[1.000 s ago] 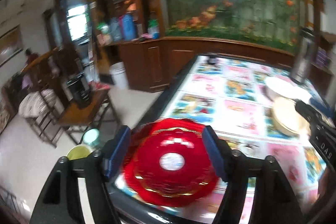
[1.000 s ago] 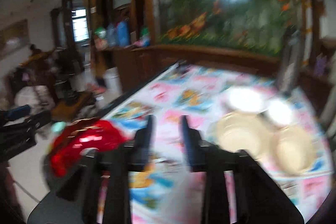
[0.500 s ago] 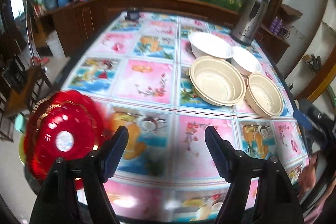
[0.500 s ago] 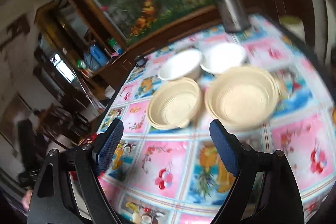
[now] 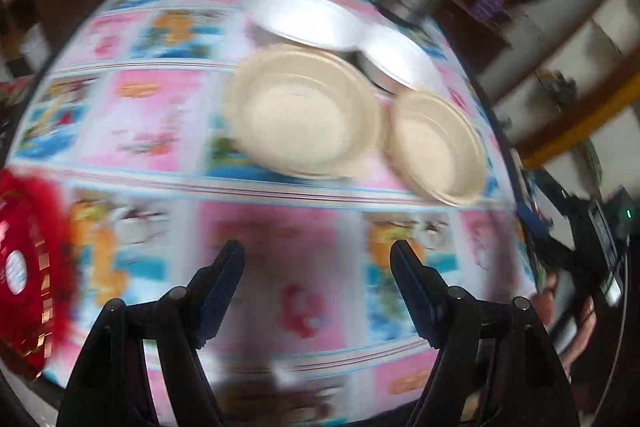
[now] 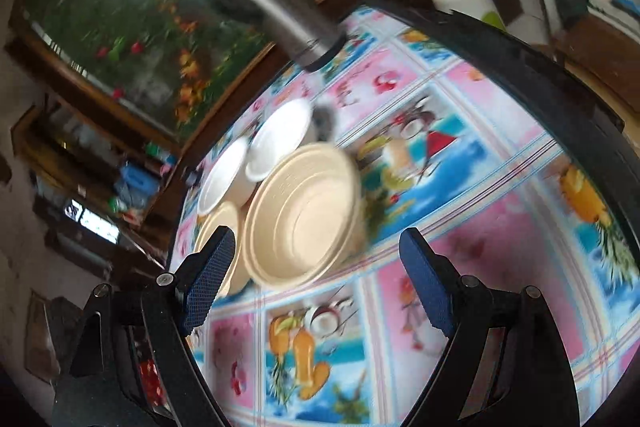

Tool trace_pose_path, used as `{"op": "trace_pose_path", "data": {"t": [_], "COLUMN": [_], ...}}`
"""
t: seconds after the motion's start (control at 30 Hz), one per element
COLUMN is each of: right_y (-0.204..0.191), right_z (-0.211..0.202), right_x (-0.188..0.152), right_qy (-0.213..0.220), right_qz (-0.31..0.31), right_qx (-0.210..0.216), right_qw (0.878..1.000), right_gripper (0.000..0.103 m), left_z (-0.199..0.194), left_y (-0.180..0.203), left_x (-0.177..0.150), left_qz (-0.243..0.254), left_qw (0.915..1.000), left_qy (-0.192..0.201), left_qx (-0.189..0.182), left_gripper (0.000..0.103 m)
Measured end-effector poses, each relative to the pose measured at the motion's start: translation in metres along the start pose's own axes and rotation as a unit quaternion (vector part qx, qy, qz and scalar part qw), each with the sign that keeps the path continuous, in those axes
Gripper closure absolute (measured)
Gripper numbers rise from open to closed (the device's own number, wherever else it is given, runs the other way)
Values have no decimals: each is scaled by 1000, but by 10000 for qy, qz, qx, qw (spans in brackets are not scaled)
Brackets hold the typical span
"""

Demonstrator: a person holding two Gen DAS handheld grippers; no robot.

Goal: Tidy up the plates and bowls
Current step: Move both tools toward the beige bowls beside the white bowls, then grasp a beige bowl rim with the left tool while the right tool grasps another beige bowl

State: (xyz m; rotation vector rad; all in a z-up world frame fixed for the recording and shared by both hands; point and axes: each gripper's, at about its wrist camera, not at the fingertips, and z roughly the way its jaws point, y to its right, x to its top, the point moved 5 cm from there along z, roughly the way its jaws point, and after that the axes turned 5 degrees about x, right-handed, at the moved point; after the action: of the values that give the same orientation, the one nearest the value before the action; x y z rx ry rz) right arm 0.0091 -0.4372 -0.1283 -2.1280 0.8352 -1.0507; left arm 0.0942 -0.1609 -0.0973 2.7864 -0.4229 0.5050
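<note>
Left wrist view: left gripper (image 5: 316, 259), black frame with blue textured pads, is hanging spread wide and empty over the glossy picture-tiled tablecloth (image 5: 276, 291). A large round beige ridged bowl (image 5: 302, 109) is sitting beside a smaller beige bowl (image 5: 438, 147); two smooth white bowls (image 5: 306, 19) are lying behind them. A red scalloped plate with gold trim (image 5: 28, 275) is sitting at the table's left edge.

Right wrist view: right gripper (image 6: 316, 259) is hovering parted, holding nothing, just short of the smaller beige bowl (image 6: 302, 215). A brushed-steel cylindrical flask (image 6: 280, 9) is standing beyond.
</note>
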Motion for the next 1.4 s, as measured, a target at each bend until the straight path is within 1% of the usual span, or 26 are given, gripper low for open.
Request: {"op": "trace_pose_path", "data": {"t": [0.13,0.2,0.27,0.33,0.37,0.4,0.47,0.53,0.57,0.6,0.67,0.77,0.8,0.83,0.87,0.97,1.03,1.07,1.1,1.13,1.2,1.27,1.3,1.37,1.4], "right_y": [9,10,14,18,19,20,21,20,21,23,25,26,27,28,30,37,37,36,36,36,36,37,37,37,38], "right_z": [6,10,19,28,35,38,42,44,47,50,55,61,62,62,63,64,63,62,60,60,62,64,65,65,65], "right_x": [18,24,27,28,29,29,29,29,28,27,25,21,21,20,20,20,21,22,22,22,22,21,21,21,22], "right_qy": [-116,-198,-323,-394,-416,-433,-469,-474,-529,-562,-617,-691,-697,-695,-689,-651,-581,-550,-507,-492,-527,-579,-587,-574,-545], "right_qz": [45,60,174,305,384,420,453,458,443,460,533,555,566,600,659,792,782,763,736,709,704,736,736,734,740], "right_qx": [34,138,291,462,629,686,733,882,890,806,733,688,678,679,678,644,656,660,658,647,662,652,658,663,647], "right_qw": [9999,9997,9989,9977,9964,9958,9952,9939,9936,9941,9940,9937,9936,9935,9931,9926,9931,9934,9938,9942,9939,9935,9934,9934,9937], "right_gripper": [18,18,18,18,18,18,18,18,18,18,18,19,22,27,30,35,41,42,44,48,49,49,49,49,49], "left_z": [21,30,38,47,49,52,57,65,68,70,70,69,69,71,73,80,82,81,80,79,81,84,86,90,92], "left_y": [41,48,50,51,52,53,55,56,57,56,55,58,60,61,62,65,66,66,67,68,72,74,74,76,77], "left_x": [3,7,13,20,23,25,26,24,23,21,20,22,23,26,28,33,35,36,37,40,43,46,47,48,49], "left_qz": [174,-14,-355,-731,-874,-993,-1138,-1260,-1325,-1405,-1534,-1598,-1637,-1677,-1721,-1772,-1810,-1829,-1820,-1782,-1705,-1660,-1646,-1622,-1586], "left_qw": [9993,9994,9986,9959,9944,9930,9911,9891,9881,9867,9840,9820,9811,9802,9793,9785,9781,9783,9791,9805,9823,9835,9840,9845,9851], "left_qy": [-323,-351,-396,-463,-451,-436,-494,-560,-583,-609,-634,-596,-564,-548,-537,-489,-454,-369,-286,-200,-161,-172,-182,-222,-234], "left_qx": [-52,-20,-76,-268,-382,-467,-484,-511,-514,-537,-653,-810,-867,-902,-923,-934,-924,-899,-858,-801,-755,-693,-651,-631,-625], "left_gripper": [28,28,28,28,28,28,28,28,28,28,28,28,28,28,28,29,29,30,30,34,41,55,57,69,73]}}
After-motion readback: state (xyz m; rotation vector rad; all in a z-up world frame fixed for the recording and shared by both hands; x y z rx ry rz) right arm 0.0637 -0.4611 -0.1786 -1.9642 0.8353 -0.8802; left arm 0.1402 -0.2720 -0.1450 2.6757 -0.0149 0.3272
